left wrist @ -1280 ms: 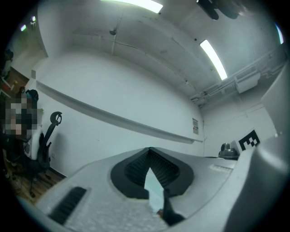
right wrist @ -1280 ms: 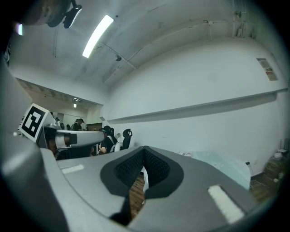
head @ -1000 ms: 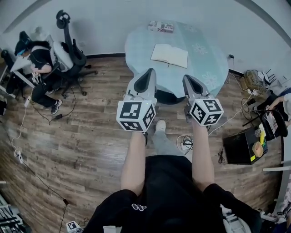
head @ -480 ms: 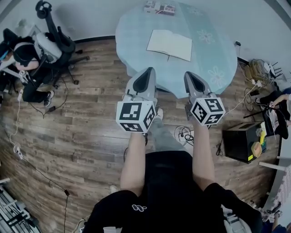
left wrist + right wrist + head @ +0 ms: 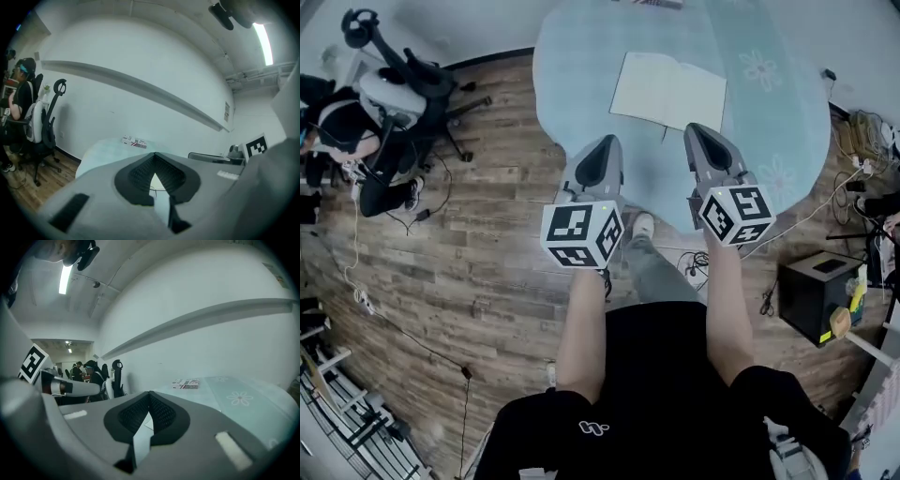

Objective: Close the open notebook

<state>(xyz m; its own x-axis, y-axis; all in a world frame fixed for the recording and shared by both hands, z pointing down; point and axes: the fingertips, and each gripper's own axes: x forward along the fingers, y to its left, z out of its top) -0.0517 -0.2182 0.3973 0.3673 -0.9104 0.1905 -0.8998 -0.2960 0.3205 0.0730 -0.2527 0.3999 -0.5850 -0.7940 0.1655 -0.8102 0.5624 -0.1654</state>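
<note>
The open notebook [image 5: 667, 91] lies flat with its white pages up on a round table [image 5: 577, 56] under a pale blue flowered cloth. In the head view both grippers are held out side by side over the table's near edge, short of the notebook. My left gripper [image 5: 602, 152] is shut with nothing in it, and its tip is left of the notebook's near edge. My right gripper [image 5: 697, 133] is also shut and empty, just in front of the notebook's near right corner. In the gripper views the left gripper [image 5: 154, 155] and right gripper [image 5: 149, 393] each show closed tips.
A small printed box [image 5: 134, 142] lies at the table's far edge by the white wall. At the left a person [image 5: 337, 131] sits by an office chair [image 5: 403, 89]. Cables and a black box [image 5: 823, 291] are on the wooden floor at the right.
Both grippers have moved forward from over the floor to over the table's near edge. The table and notebook have come closer in the head view. The jaws have stayed shut.
</note>
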